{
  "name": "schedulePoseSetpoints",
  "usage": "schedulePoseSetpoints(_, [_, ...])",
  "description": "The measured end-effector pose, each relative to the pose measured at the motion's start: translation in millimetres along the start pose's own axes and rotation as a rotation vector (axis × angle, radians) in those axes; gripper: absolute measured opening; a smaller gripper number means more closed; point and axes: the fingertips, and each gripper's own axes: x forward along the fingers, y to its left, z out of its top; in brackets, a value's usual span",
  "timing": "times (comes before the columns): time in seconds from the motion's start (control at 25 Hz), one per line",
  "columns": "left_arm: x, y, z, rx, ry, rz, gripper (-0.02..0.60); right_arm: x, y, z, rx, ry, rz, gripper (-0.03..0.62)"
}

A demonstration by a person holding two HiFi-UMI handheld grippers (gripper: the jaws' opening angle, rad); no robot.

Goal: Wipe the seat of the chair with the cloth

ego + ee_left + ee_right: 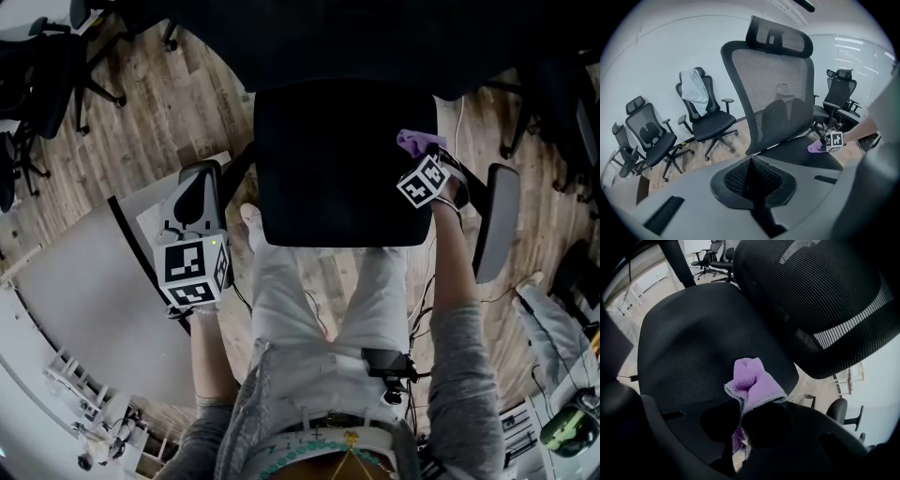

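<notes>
The chair's black seat point(347, 164) fills the middle of the head view, with its mesh backrest point(820, 296) rising behind it. My right gripper point(419, 157) is at the seat's right rear edge, shut on a bunched purple cloth point(419, 142). In the right gripper view the cloth point(752, 380) sticks out from between the jaws of the right gripper point(745, 420), over the seat point(693, 333). My left gripper point(199, 192) is held off the chair's left side, jaws together with nothing in them. From the left gripper point(752, 180) I see the cloth point(816, 147) on the seat point(801, 154).
A grey armrest point(494, 220) stands at the chair's right. A white desk point(84, 300) lies at the left, close to my left gripper. Other office chairs point(705, 119) stand on the wooden floor point(169, 103). The person's legs point(319, 300) are at the seat's front edge.
</notes>
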Motion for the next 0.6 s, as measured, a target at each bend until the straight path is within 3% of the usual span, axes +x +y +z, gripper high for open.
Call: schedulePoseSetpoints(0.6, [0.4, -0.5, -0.3, 0.016, -0.013, 0.017, 0.008, 2.9, 0.4, 1.0, -0.001, -0.009, -0.007, 0.048])
